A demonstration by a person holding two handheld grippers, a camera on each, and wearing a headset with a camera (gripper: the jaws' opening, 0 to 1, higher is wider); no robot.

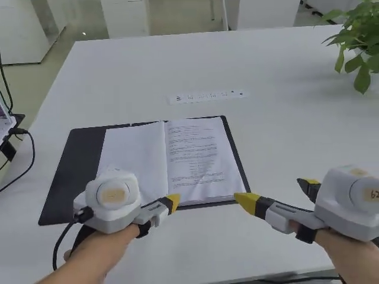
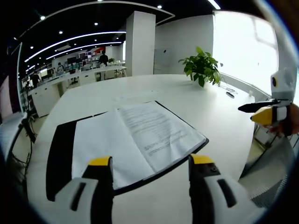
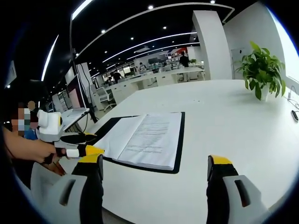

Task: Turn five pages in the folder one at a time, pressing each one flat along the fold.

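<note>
You are holding two grippers, the left gripper (image 2: 152, 161) and the right gripper (image 3: 156, 161), and they are showing four yellow-tipped fingers (image 2: 100, 162) in all. One folder (image 1: 77, 171) is lying open just ahead of those fingers, showing two page faces (image 1: 195, 157). One socket strip (image 1: 207, 96) is sitting beyond it, one potted plant (image 1: 358, 41) is standing far past the right fingers, and one table (image 1: 284, 118) is carrying everything.
</note>
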